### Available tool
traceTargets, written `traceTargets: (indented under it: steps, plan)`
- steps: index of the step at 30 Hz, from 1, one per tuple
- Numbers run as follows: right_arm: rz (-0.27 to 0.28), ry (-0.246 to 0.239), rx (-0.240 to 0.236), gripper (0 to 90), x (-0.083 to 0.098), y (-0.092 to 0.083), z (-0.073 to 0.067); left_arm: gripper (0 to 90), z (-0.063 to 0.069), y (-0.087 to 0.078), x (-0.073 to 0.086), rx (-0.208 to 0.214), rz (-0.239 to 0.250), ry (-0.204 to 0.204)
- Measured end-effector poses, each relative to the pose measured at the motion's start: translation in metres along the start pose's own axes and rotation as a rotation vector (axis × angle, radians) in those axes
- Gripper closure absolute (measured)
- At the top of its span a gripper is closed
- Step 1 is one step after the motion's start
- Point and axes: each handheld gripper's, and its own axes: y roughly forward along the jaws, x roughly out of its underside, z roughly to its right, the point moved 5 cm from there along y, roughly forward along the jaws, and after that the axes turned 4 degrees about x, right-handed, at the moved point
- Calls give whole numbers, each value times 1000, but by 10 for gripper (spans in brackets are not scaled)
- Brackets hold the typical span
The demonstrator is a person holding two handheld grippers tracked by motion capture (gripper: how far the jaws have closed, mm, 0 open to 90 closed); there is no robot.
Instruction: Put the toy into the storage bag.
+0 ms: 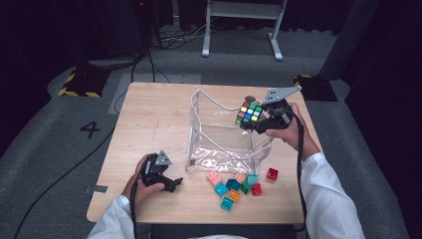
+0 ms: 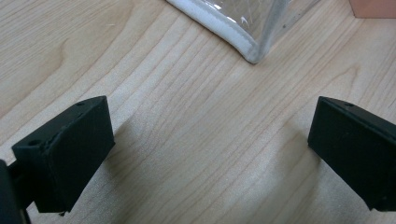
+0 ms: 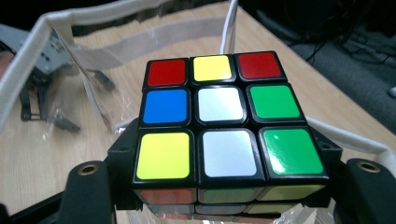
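Near edge: left gripper (image 1: 166, 180) rests low on the table (image 1: 149, 124), jaws spread wide w/ nothing between them, bare wood under it; the bag's (image 1: 199, 130) near-left corner lies just ahead of it.

Loose bricks (image 1: 236, 185) sit clustered btwn the bag's front wall and the table's near edge.

Farther out: right gripper (image 1: 255, 121) clamps the puzzle cube (image 1: 249, 112) on two opposite sides, held in the air over the clear bag's right rim. Key relation: the bag's open mouth lies below and to the left of the cube, so the right hand is the nearer one. Likely next: lower it in. Rim and white strap (image 3: 229, 28) close by; the inside looks roomy.
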Motion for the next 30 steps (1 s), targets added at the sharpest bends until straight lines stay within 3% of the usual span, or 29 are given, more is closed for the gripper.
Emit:
traceTargets:
  steps: [5, 6, 14, 21, 27, 30]
  plan:
    - [-78, -38, -3, 331, 1, 10, 0, 4, 0, 0, 0, 0, 0, 0]
    - [-146, -77, -5, 331, 4, 17, -1, 4, -1, 0, 0, -5, 1, 4]
    - [-320, -118, 17, 330, 11, 28, -3, 4, 0, 0, 0, -4, -2, 4]
    - [-382, -108, 20, 330, 19, 28, 2, 3, -1, -1, 0, -13, -1, 7]
    - [-485, -125, 40, 330, 27, 28, 4, 1, -1, 0, 0, -3, -4, 4]
    - [-492, -124, 44, 330, 27, 29, 4, 1, -1, 0, 0, -3, -4, 4]
